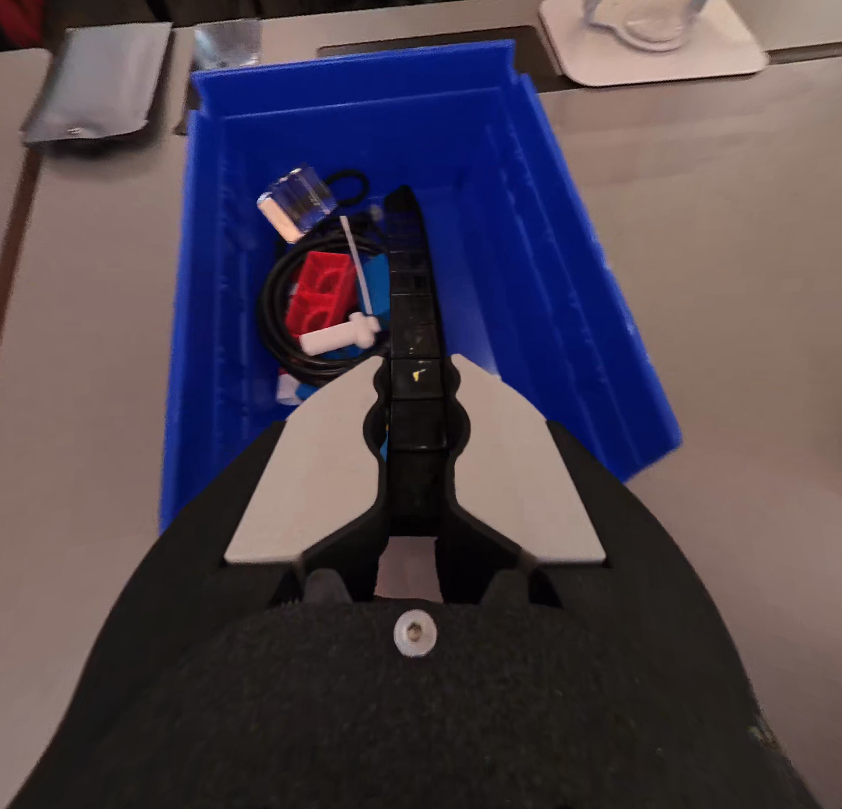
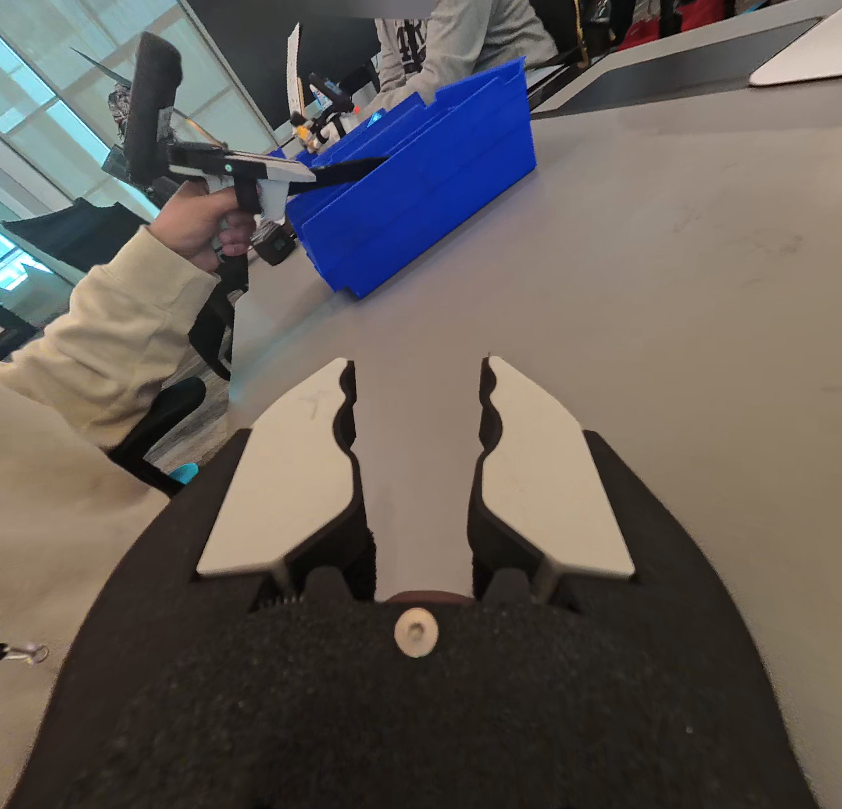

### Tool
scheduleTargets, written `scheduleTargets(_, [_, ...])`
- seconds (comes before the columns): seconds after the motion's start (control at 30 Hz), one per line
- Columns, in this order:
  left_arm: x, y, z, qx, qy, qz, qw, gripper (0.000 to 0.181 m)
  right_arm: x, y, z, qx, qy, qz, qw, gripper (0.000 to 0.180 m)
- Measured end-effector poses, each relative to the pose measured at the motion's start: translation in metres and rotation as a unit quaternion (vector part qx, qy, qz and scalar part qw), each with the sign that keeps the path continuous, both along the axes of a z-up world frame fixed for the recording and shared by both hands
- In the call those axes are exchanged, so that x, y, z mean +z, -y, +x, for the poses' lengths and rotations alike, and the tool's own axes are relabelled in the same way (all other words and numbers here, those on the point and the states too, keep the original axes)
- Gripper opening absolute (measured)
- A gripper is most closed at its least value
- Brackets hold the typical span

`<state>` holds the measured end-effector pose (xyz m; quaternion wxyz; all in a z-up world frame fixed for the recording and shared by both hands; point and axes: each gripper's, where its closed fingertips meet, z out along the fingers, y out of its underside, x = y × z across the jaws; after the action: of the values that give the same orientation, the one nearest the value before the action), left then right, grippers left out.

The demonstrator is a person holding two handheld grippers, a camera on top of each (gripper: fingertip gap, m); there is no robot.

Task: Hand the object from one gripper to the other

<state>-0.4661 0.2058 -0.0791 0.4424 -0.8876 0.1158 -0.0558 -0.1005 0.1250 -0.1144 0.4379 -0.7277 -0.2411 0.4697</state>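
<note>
The left gripper (image 1: pixel 417 368) had its jaws pinched on a long black segmented strip (image 1: pixel 412 295), which stuck out toward twelve o'clock over the blue bin (image 1: pixel 524 249). In the bin, at about ten o'clock from the fingertips, lay a red block (image 1: pixel 321 292), a coiled black cable (image 1: pixel 273 313), a white peg (image 1: pixel 339 333) and a clear case (image 1: pixel 298 203) (slightly blurred). The right gripper (image 2: pixel 417 368) hung over the grey table (image 2: pixel 638 263), jaws spread and empty, with the bin at eleven o'clock.

Black segmented strip (image 1: pixel 412 285), clamped, over bin (image 1: pixel 524 240)
</note>
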Motion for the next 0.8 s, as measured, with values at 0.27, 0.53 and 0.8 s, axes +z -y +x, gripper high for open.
scheduleTargets(0.27, [0.072, 0.016, 0.06, -0.136, -0.015, 0.084, 0.987, 0.024, 0.007, 0.012, -0.047, 0.076, 0.051, 0.026, 0.995, 0.056])
scheduleTargets(0.53, [0.138, 0.039, 0.16, -0.306, 0.045, 0.138, 0.941, 0.022, 0.072, -0.028, -0.069, 0.129, 0.044, 0.145, 0.98, 0.069])
scheduleTargets(0.8, [0.123, 0.064, 0.244, -0.412, 0.108, 0.123, 0.896, 0.022, 0.113, -0.076, -0.024, 0.155, -0.138, 0.123, 0.97, 0.068])
